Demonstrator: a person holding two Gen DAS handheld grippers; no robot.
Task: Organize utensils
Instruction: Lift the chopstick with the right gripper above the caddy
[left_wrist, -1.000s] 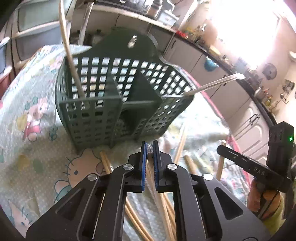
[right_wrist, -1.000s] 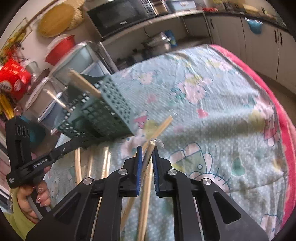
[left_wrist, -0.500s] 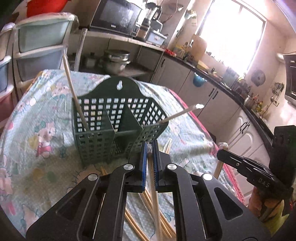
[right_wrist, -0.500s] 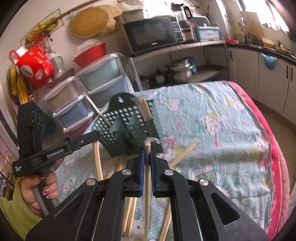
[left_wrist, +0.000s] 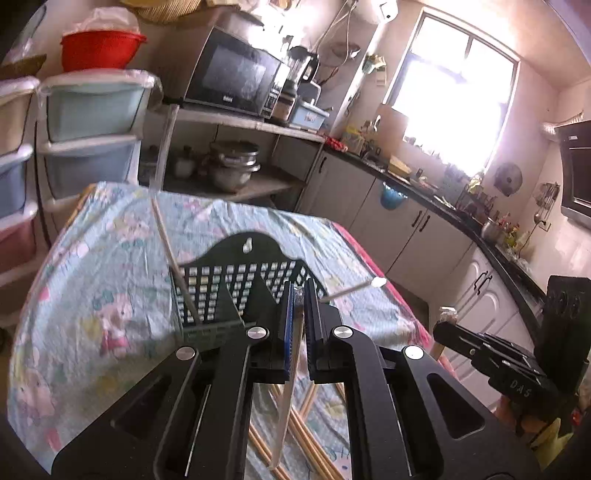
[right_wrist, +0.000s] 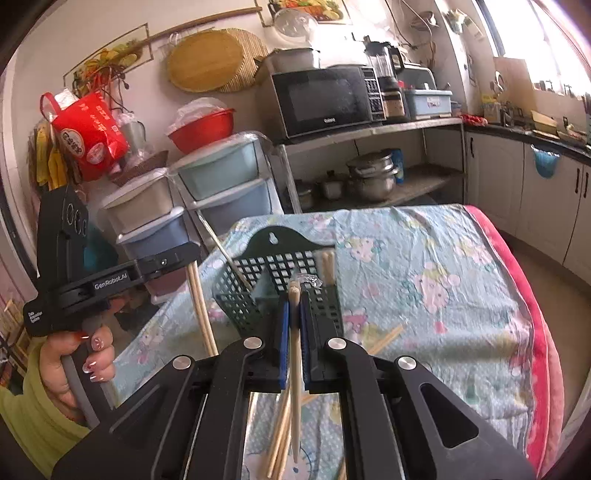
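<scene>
Both grippers tilt slightly downward toward the green utensil basket (left_wrist: 236, 291) ahead. The left gripper (left_wrist: 300, 325) pinches one chopstick (left_wrist: 286, 402); the right gripper (right_wrist: 294, 325) clamps a chopstick pair (right_wrist: 293, 369).

The basket (left_wrist: 236, 280) is dark green matt plastic lattice. The chopsticks (right_wrist: 294, 369) look like pale smooth wood. The surface (left_wrist: 110, 266) wears a printed, wrinkled cloth. Each tool (left_wrist: 300, 299) is matt black plastic with blue pads (right_wrist: 283, 339) and shiny metal screws.
</scene>
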